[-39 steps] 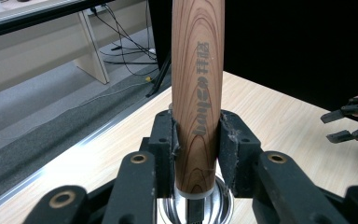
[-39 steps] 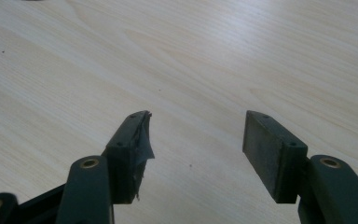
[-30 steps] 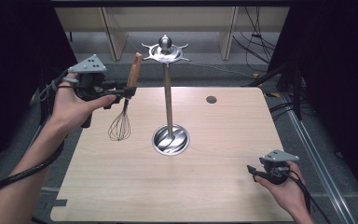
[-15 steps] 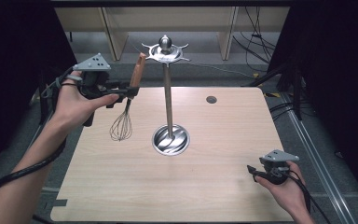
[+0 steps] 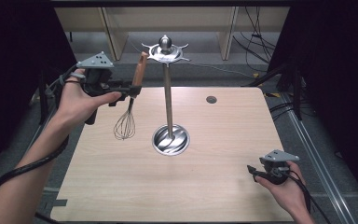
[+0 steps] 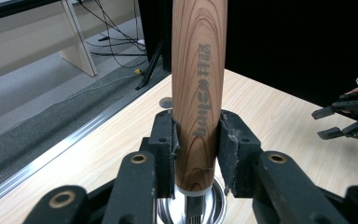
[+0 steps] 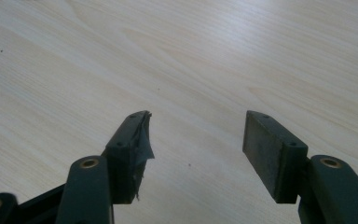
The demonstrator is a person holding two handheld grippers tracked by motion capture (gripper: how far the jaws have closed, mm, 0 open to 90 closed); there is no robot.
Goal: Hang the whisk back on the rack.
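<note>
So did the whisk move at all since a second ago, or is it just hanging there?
It moved a little. The left gripper, shut on the whisk by its wooden handle, carried it slightly up and toward the metal stand; the wire end hangs above the table. Nothing was let go. The stand stayed put, and the right gripper stayed open, low near the table's front right corner.

Whisk handle (image 6: pixel 199 88) top cropped.

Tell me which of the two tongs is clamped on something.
The left tongs, raised at the table's left: shut on the whisk by its wooden handle. The right tongs are open above bare tabletop.
</note>
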